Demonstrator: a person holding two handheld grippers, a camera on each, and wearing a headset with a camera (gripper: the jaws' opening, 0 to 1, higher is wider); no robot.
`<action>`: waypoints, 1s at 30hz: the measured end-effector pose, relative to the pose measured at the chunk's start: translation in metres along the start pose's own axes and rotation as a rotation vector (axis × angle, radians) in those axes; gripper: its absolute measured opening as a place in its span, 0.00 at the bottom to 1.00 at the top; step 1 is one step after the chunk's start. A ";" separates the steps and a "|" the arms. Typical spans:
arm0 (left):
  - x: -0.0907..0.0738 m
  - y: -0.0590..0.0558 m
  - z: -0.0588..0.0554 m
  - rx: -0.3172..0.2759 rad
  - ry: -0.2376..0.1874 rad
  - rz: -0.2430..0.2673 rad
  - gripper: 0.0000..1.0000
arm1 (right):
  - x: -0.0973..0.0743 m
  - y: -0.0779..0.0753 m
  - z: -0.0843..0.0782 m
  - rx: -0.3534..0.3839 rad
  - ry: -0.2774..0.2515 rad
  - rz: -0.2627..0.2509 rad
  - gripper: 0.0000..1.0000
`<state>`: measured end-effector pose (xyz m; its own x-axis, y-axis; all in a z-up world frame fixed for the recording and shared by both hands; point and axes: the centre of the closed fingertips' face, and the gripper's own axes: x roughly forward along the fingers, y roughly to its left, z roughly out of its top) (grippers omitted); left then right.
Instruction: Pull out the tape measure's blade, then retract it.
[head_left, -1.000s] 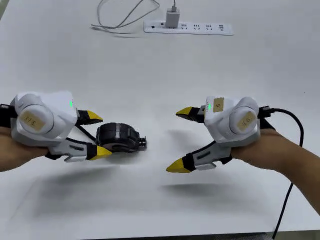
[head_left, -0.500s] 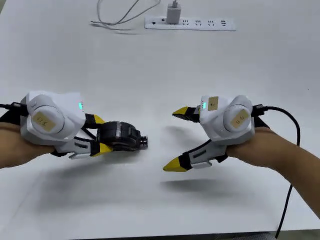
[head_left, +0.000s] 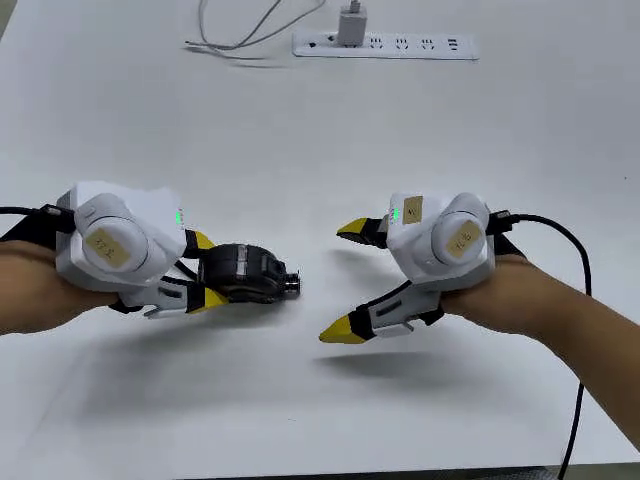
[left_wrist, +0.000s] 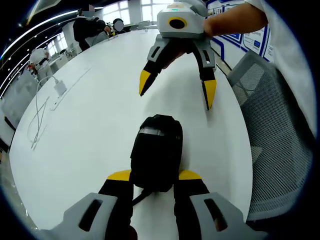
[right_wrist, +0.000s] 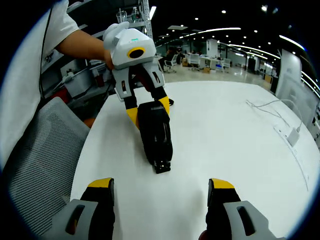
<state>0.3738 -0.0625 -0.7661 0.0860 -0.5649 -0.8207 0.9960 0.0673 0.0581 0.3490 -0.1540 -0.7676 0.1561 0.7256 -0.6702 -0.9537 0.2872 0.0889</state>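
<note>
Left gripper (head_left: 205, 270) fingers clamp the tape measure (head_left: 248, 272), blade end aimed at the right gripper (head_left: 343, 280), fingers apart, near.

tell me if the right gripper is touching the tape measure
Apart. The right gripper view shows bare table between the open right gripper and the tape measure; the head view shows the same gap.

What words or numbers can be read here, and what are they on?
Nothing is legible.
Tan stickers on the left gripper and right gripper: marks too small to read.
Blue wall boards: blurred, unreadable.
Tape measure: no legible text.
</note>
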 end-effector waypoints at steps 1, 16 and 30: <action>0.000 0.000 0.000 -0.001 0.001 0.000 0.26 | 0.001 0.000 0.000 0.000 0.000 0.001 0.74; 0.000 0.000 -0.001 0.009 0.010 -0.004 0.25 | 0.022 -0.002 0.008 -0.064 -0.004 0.013 0.57; 0.000 0.000 -0.001 -0.008 0.006 -0.008 0.25 | 0.037 -0.003 0.010 -0.133 -0.010 0.029 0.32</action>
<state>0.3741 -0.0620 -0.7667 0.0777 -0.5606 -0.8244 0.9965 0.0696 0.0466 0.3600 -0.1212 -0.7853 0.1296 0.7388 -0.6614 -0.9834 0.1810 0.0095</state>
